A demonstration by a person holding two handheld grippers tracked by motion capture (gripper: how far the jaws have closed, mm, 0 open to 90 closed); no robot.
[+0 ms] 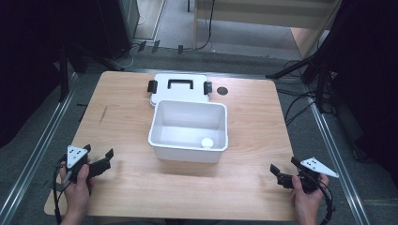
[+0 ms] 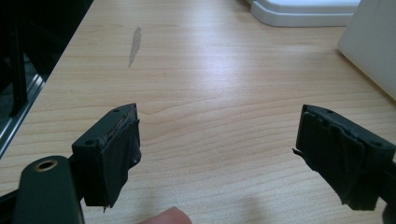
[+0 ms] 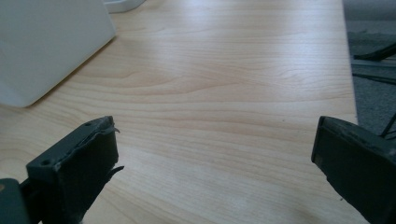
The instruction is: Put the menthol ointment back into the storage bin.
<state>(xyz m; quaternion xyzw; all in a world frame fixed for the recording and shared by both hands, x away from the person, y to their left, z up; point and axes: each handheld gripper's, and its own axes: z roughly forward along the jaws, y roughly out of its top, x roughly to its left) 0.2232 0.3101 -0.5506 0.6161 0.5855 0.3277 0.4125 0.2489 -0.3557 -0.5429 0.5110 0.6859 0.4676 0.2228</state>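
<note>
An open white box (image 1: 188,150) stands in the middle of the wooden table (image 1: 187,197), with a small white round thing (image 1: 207,143) on its floor near the front right corner. Its white lid (image 1: 178,96), with a black handle and black latches, lies flat just behind it. My left gripper (image 1: 109,158) rests near the table's front left, open and holding nothing (image 2: 219,121). My right gripper (image 1: 283,165) is held at the front right, also open and bare (image 3: 215,135). The box wall (image 2: 373,46) (image 3: 46,42) lies ahead of each gripper, well apart from the jaws.
A dark round hole (image 1: 222,91) sits in the tabletop right of the lid. A grey scuff (image 2: 135,44) marks the wood on the left. Metal rails run along both table sides, and cables lie on the floor at the right (image 1: 305,108).
</note>
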